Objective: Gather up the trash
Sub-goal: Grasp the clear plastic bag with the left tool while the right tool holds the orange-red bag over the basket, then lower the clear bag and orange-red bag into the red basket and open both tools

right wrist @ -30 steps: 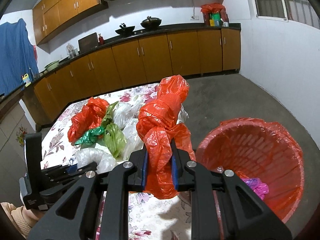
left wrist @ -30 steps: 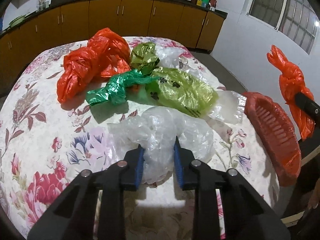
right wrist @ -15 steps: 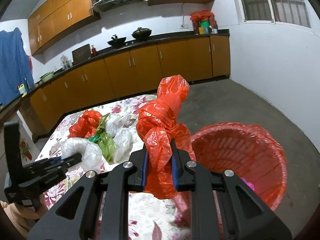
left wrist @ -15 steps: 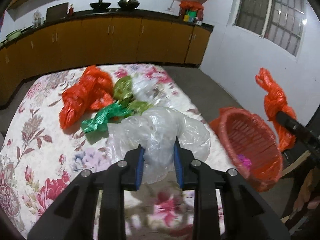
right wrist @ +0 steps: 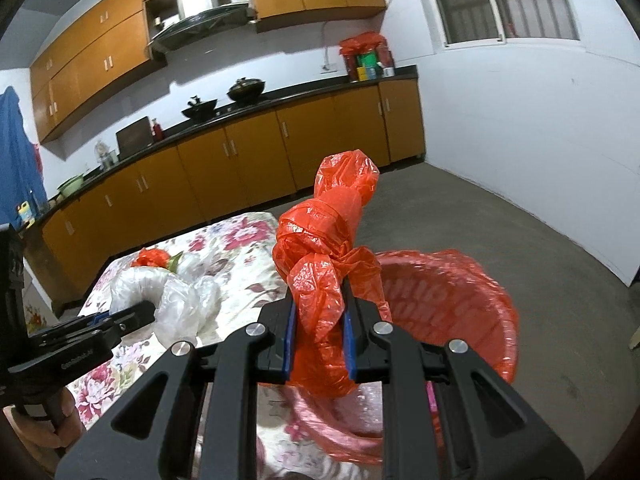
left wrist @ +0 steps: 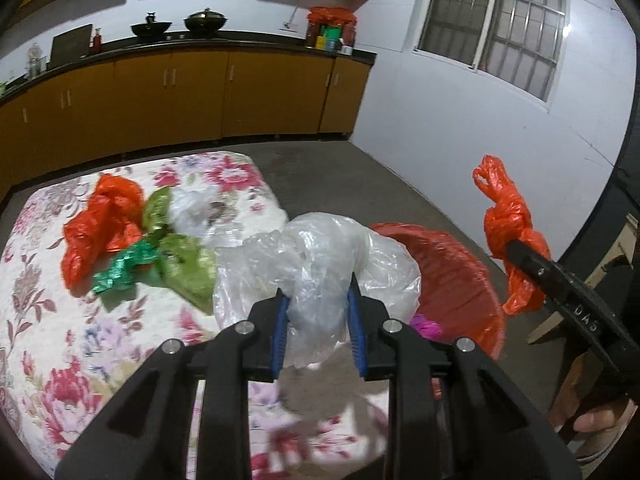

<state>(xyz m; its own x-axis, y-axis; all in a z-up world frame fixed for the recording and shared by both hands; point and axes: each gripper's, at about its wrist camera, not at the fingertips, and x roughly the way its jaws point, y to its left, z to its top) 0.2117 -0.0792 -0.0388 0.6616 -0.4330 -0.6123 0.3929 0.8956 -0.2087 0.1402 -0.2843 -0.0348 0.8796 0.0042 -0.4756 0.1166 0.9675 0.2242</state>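
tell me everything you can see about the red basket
The red basket is round, made of slatted plastic, and lined with a thin red plastic bag draped over its rim. It stands on the floor against the edge of the flowered table, open at the top. Something pink lies at its bottom. The knotted red bag in the right gripper hangs above it.

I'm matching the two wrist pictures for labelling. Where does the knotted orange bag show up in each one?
Left wrist: the orange bag hangs at the right edge, clamped in the right gripper, beyond the basket.
Right wrist: the bag fills the centre, clamped between the gripper's blue pads, above the basket.
Shared landmark: the red basket beside the table.
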